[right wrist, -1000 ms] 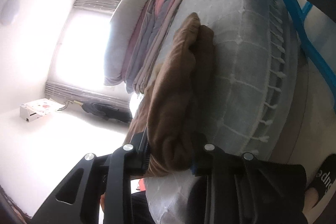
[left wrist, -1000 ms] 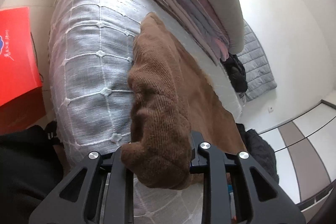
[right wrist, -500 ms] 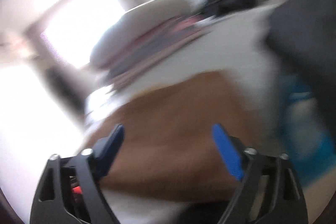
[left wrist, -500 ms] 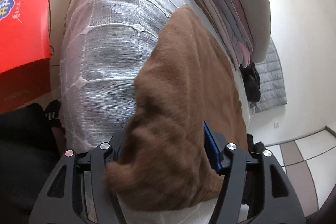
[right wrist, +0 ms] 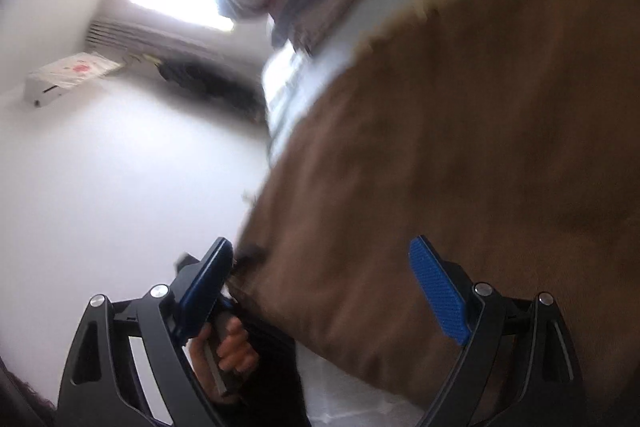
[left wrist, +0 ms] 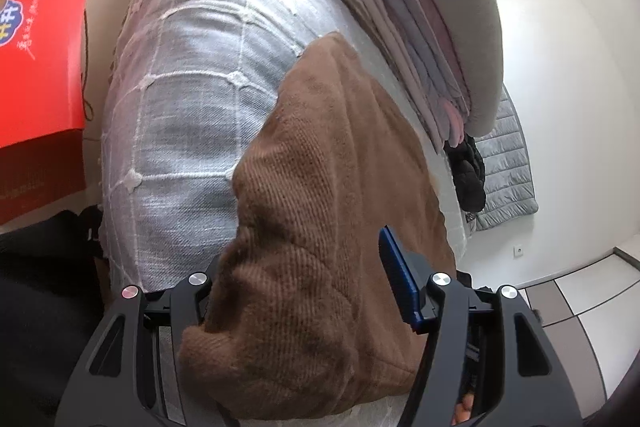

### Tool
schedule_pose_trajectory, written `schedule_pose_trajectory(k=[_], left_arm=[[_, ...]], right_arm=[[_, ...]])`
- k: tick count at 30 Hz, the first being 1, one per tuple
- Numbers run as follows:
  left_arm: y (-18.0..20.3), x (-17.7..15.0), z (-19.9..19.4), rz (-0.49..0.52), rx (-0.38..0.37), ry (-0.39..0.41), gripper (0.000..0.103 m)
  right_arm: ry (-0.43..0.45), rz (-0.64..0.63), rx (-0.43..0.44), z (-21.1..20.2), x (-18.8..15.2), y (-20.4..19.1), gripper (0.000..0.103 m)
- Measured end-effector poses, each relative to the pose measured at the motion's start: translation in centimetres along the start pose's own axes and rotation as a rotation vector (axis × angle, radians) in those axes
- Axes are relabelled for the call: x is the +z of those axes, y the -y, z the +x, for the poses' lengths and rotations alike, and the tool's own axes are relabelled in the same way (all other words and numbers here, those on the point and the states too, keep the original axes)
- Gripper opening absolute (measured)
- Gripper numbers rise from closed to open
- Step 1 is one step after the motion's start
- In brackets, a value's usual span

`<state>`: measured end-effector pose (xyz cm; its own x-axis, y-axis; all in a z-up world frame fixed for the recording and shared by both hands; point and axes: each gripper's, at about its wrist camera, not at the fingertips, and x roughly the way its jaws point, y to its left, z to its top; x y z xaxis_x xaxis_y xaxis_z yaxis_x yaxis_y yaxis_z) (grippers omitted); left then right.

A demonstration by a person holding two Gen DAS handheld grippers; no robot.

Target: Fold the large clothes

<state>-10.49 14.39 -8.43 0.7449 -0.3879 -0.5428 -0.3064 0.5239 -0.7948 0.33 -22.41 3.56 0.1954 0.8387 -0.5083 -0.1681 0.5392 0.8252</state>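
Note:
A brown knit garment (left wrist: 320,187) lies folded on the grey checked bedcover (left wrist: 188,75). In the left wrist view my left gripper (left wrist: 304,291) is open, its blue-padded fingers (left wrist: 400,283) standing on either side of the garment's near end without pinching it. In the blurred right wrist view the garment (right wrist: 480,147) fills the right half. My right gripper (right wrist: 340,291) is open over the garment's edge, with its blue pads (right wrist: 440,295) wide apart.
A stack of folded grey and pink clothes (left wrist: 420,11) lies on the bed beyond the garment. A red box (left wrist: 36,55) stands at the left. A dark jacket (left wrist: 468,171) and grey quilted mat (left wrist: 508,167) lie on the floor. A hand holding the other gripper (right wrist: 228,351) shows below.
Both grippers have let go of the brown garment and opened. The garment now rests on the bed. The right gripper has swung around quickly, blurring its view.

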Motion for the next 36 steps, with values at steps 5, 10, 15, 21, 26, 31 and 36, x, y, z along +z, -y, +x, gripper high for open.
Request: schedule_pose_trajectory(k=[5,10,15,21,26,31,36], left_arm=[[1.0,0.2,-0.7,0.029,-0.01,0.003,0.057],[1.0,0.3,-0.8,0.027,-0.01,-0.001,0.057],[1.3,0.3,-0.9,0.038,-0.009,0.005,0.057],[1.5,0.3,-1.0,0.05,-0.007,0.005,0.057],[1.9,0.1,-1.2,0.064,-0.019,0.025,0.045],[3.0,0.4,-2.0,0.096,-0.054,0.045,0.028],[4.7,0.3,-2.9,0.122,-0.075,0.071,0.025]], right_arm=[[-0.051,-0.024,-0.077,1.0,0.0,0.6,0.087],[0.02,-0.289,-0.433,0.4,-1.0,-4.2,0.096],[-0.041,-0.346,-0.619,3.2,-1.2,-2.0,0.097],[0.129,-0.447,-0.738,1.4,-2.4,-4.1,0.097],[0.056,-0.41,-0.812,2.9,-2.0,-1.2,0.098],[0.038,-0.407,-0.834,3.7,-1.9,-1.7,0.097],[0.113,-0.421,-0.836,3.1,-1.7,-3.4,0.097]])
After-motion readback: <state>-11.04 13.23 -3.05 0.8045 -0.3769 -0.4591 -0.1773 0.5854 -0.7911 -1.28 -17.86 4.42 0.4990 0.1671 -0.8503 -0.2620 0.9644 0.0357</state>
